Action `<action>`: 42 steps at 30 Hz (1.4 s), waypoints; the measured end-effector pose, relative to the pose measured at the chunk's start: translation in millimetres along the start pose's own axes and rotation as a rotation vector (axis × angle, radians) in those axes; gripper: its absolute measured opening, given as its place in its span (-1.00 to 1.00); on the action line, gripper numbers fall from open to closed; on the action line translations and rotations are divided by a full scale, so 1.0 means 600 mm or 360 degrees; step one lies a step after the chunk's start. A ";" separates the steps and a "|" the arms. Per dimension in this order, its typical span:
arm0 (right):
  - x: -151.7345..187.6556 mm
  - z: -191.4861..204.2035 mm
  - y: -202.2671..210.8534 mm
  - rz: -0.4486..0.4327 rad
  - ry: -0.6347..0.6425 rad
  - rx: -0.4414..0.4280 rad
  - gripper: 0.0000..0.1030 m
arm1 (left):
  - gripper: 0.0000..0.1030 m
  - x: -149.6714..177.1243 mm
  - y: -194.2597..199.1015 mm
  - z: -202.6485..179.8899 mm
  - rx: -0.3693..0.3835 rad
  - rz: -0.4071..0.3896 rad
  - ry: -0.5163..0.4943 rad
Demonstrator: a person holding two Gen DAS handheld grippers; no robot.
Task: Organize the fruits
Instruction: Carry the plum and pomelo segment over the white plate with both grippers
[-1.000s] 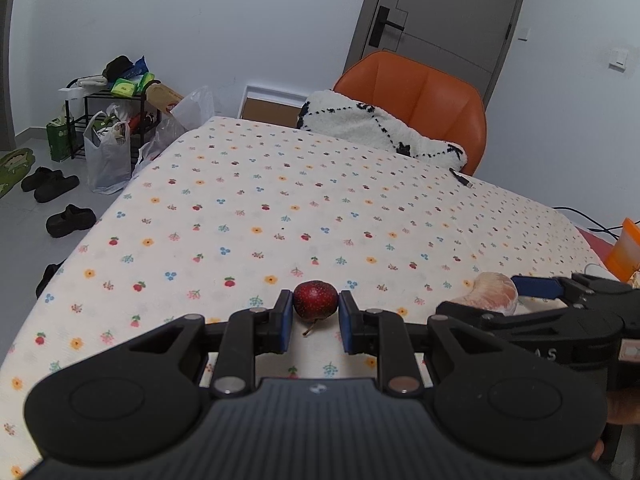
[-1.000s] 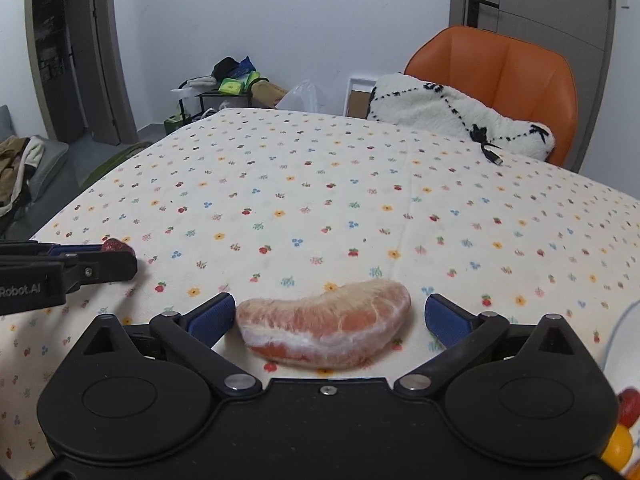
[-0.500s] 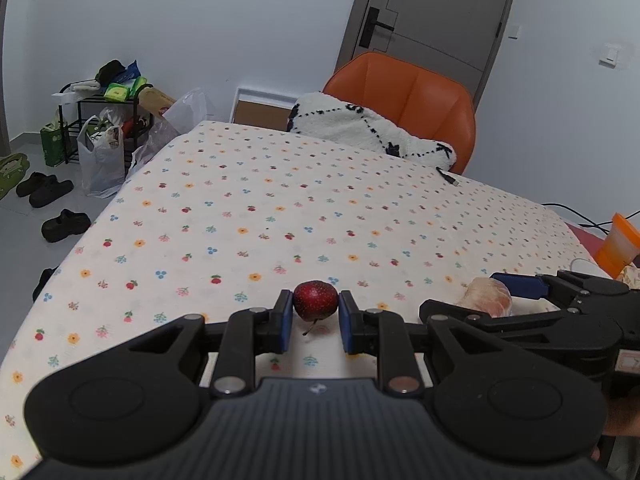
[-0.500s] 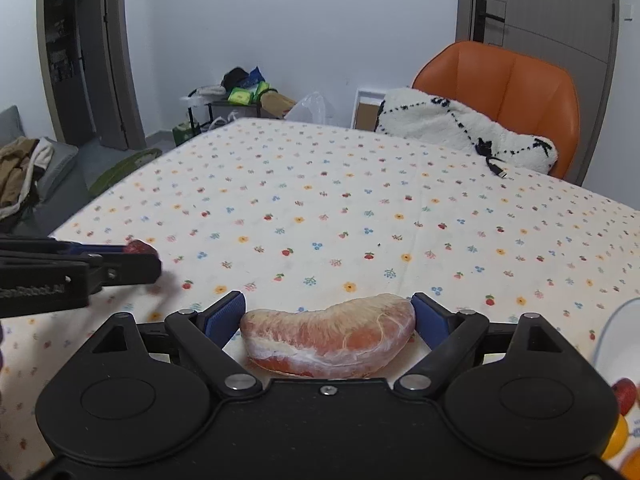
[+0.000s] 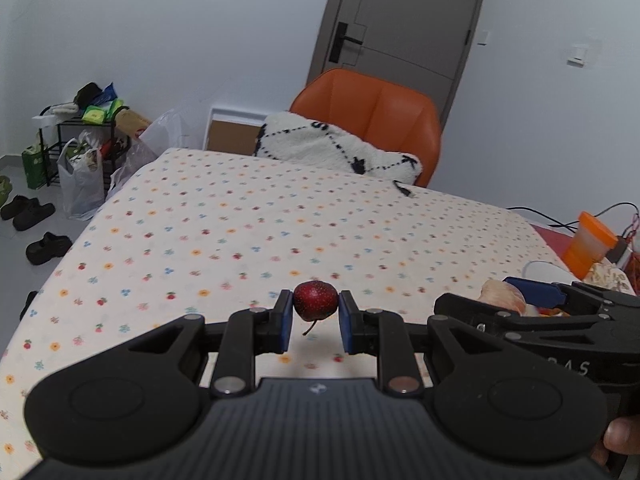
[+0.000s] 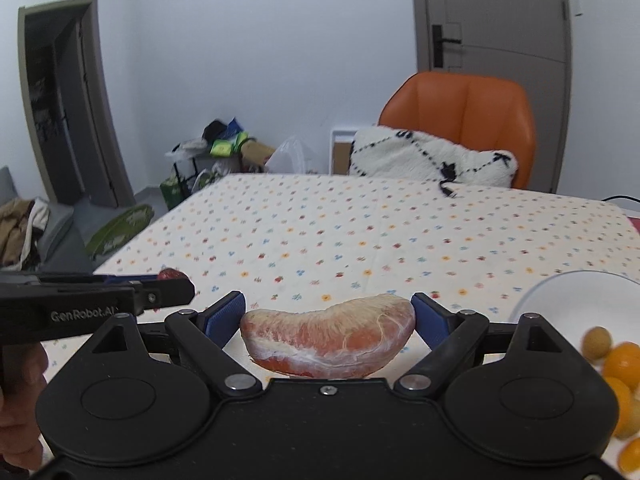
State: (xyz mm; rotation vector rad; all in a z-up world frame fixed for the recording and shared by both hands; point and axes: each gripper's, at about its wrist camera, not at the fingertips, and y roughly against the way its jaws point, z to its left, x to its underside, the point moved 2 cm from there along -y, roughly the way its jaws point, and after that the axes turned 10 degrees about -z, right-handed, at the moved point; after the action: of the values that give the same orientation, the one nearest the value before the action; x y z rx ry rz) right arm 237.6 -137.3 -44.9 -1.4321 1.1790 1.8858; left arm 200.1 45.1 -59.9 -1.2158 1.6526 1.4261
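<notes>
Left wrist view: left gripper [image 5: 315, 318] closed down narrow on a small dark red fruit [image 5: 315, 300], blue pads [image 5: 285, 320] pressing both sides, stem hanging below. Fruit held clear above the floral tablecloth [image 5: 248, 232]. At 3 o'clock, right gripper [image 5: 532, 300] seen side-on, a pale pink segment showing at its tip. Orange-lidded container [image 5: 590, 242] at 2 o'clock near the table edge. Orange chair [image 5: 372, 114] with a white patterned cushion [image 5: 336, 148] at 12 o'clock, beyond the table.

Right wrist view: right gripper [image 6: 328, 322] set wide, blue pads [image 6: 430, 320] against both ends of a peeled grapefruit segment [image 6: 328, 334]; segment lies crosswise between them, curved side up, lifted off the cloth [image 6: 360, 232]. Left gripper [image 6: 160, 290] at 9 o'clock, side-on, red fruit [image 6: 170, 274] just visible at its tip. White bowl [image 6: 576, 300] at 3 o'clock, rim just right of the gripper. Small orange and yellowish fruits [image 6: 618, 364] at 4 o'clock; whether they lie in the bowl or beside it, cannot tell. A hand [image 6: 20, 404] shows at 8 o'clock.
</notes>
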 end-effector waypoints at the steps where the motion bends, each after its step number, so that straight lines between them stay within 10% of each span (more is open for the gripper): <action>1: -0.001 -0.004 0.007 -0.0015 -0.0014 0.0009 0.68 | -0.57 -0.001 0.002 -0.006 0.0010 -0.0005 -0.0006; 42: 0.057 -0.232 0.210 -0.0249 -0.0294 0.0531 0.68 | -0.57 0.033 -0.005 -0.253 0.0400 0.0019 -0.0204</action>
State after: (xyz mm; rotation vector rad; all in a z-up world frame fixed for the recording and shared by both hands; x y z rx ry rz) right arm 198.0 -324.0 -44.8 -1.1105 1.1876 1.5887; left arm 211.2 -106.9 -46.3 -0.9559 1.6927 1.2326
